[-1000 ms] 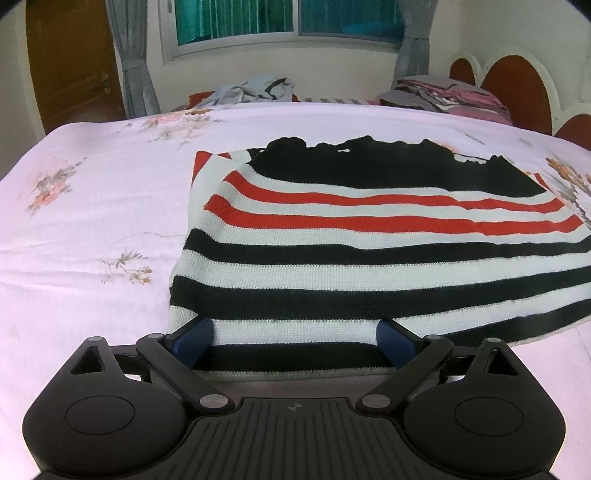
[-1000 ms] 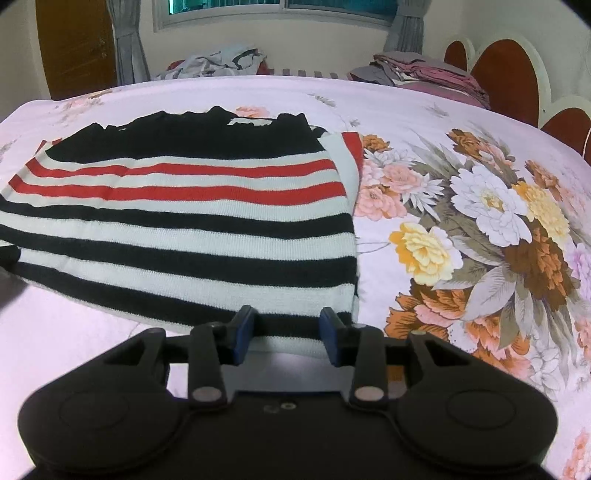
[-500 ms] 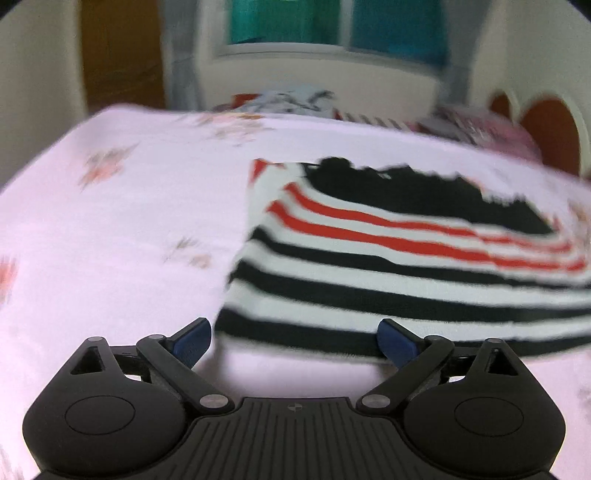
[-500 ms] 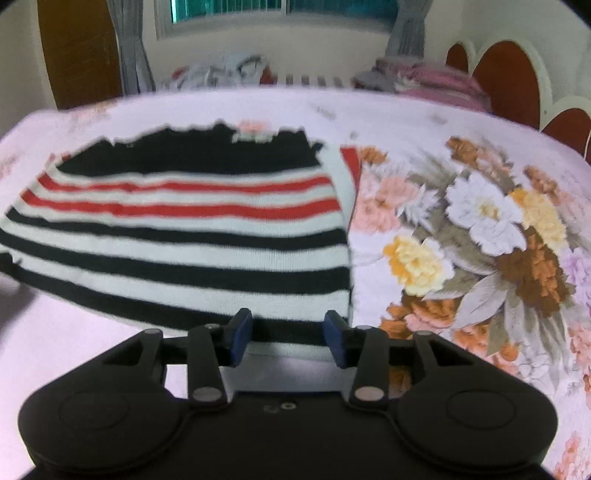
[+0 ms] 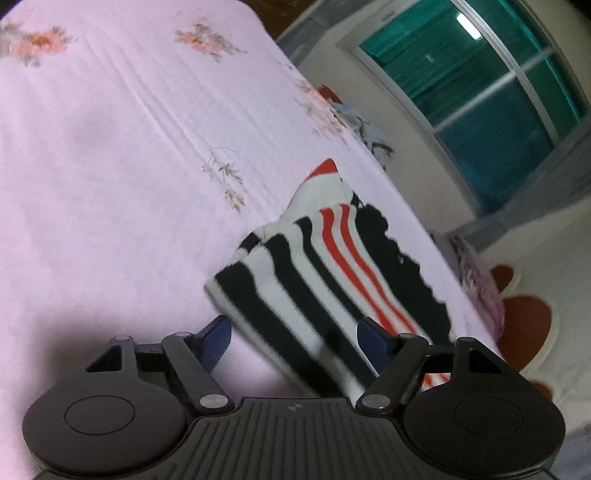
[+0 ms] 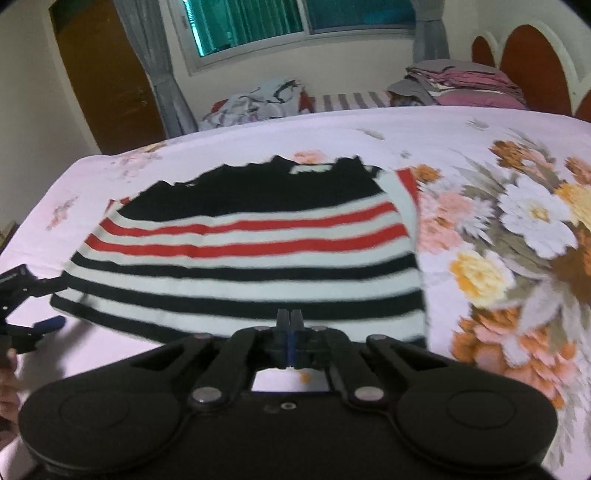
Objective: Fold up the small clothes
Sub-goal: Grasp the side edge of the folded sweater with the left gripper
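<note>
While the pink floral bedsheet is filling most of both views, you are working on the striped knit sweater lying flat near the sheet's middle, just beside the big printed bouquet. The sweater is lying with its long axis across the right wrist view, its stripes running side to side; its black top edge is pointing away from you toward the window and its striped hem is lying nearest your grippers. Black is covering the far part, two red stripes are crossing white below it, and black and white bands are alternating down to the hem. One red-and-white folded edge is showing at its right side. Your right gripper is pinching the hem at its near edge, jaws fully together on the knit. Your left gripper is rolled over, so its view is tilting steeply; its jaws are closing but standing wide, the sweater's left hem corner is lying between the blue pads, and neither pad is pressing on it.
</note>
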Available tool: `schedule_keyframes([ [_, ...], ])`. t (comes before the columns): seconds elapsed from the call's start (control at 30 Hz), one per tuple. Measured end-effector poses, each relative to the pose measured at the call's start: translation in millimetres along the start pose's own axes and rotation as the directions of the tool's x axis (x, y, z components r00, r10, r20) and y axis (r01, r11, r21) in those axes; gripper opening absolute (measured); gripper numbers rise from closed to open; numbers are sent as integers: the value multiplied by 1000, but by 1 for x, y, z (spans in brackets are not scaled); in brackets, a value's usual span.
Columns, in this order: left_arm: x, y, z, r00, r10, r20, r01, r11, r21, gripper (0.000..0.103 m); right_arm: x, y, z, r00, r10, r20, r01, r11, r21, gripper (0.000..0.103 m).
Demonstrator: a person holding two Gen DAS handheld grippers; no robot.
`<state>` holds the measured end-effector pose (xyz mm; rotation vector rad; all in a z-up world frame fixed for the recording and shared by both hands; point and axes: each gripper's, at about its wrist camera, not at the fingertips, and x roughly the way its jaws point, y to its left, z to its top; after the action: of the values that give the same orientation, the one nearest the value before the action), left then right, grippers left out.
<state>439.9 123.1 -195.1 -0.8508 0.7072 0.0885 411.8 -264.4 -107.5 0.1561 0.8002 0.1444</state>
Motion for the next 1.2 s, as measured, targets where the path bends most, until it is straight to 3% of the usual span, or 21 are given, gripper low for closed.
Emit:
schedule_keyframes([
  [0.27,22,-4,9,998,3,69,3,995,-98,75,34,30,34,999,45,-14,-45,999,-23,1],
  [0.33,25,-7,9,996,24,83,-16,995,-96,65,45,38,41,998,52,-27,-53,998,-27,1],
  [0.4,29,-4,11,994,50,94,-39,993,-110,43,56,45,46,998,60,-36,-61,997,-36,1],
  [0.43,31,0,13,994,50,101,-37,991,-128,41,61,48,49,997,67,-43,-69,997,-41,1],
  [0.6,38,-1,19,995,32,92,-23,994,-103,41,88,63,56,994,71,-78,-76,995,-61,1],
  [0.87,37,5,24,998,21,55,-15,995,-96,28,115,71,50,988,34,-153,-47,996,-78,0],
  [1.2,28,0,22,997,31,69,-25,996,-88,21,121,75,47,991,17,-135,-38,987,-157,0],
])
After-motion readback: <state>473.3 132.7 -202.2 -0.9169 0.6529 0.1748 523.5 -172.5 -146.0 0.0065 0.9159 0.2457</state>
